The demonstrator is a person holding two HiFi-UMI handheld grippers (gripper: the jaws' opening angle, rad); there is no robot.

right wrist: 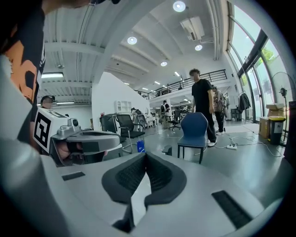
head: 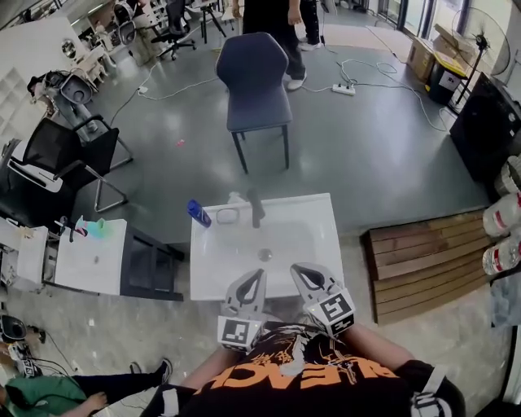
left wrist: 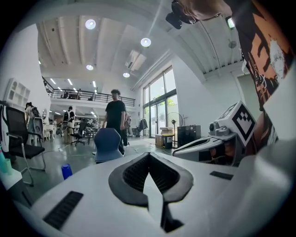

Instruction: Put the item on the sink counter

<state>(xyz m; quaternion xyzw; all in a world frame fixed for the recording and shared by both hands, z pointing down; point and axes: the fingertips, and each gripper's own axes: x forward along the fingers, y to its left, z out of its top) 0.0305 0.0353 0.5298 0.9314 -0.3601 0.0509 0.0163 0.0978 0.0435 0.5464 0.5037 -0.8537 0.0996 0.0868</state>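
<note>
A white sink counter point(head: 317, 213) stands just in front of me, with a dark faucet point(head: 256, 208) at its back edge. A small blue bottle point(head: 199, 213) sits at the counter's back left corner, beside a pale clear item point(head: 228, 216). The bottle also shows in the left gripper view point(left wrist: 66, 171) and the right gripper view point(right wrist: 140, 146). My left gripper point(head: 257, 275) hovers over the counter's near edge, shut and empty point(left wrist: 149, 156). My right gripper point(head: 298, 269) is beside it, also shut with nothing in it point(right wrist: 145, 155).
A blue chair point(head: 254, 81) stands beyond the sink, with a person point(head: 273, 20) behind it. A low white table point(head: 89, 256) and black office chairs point(head: 57, 155) are at the left. A wooden pallet point(head: 423, 256) lies at the right. Cables point(head: 358, 77) run over the floor.
</note>
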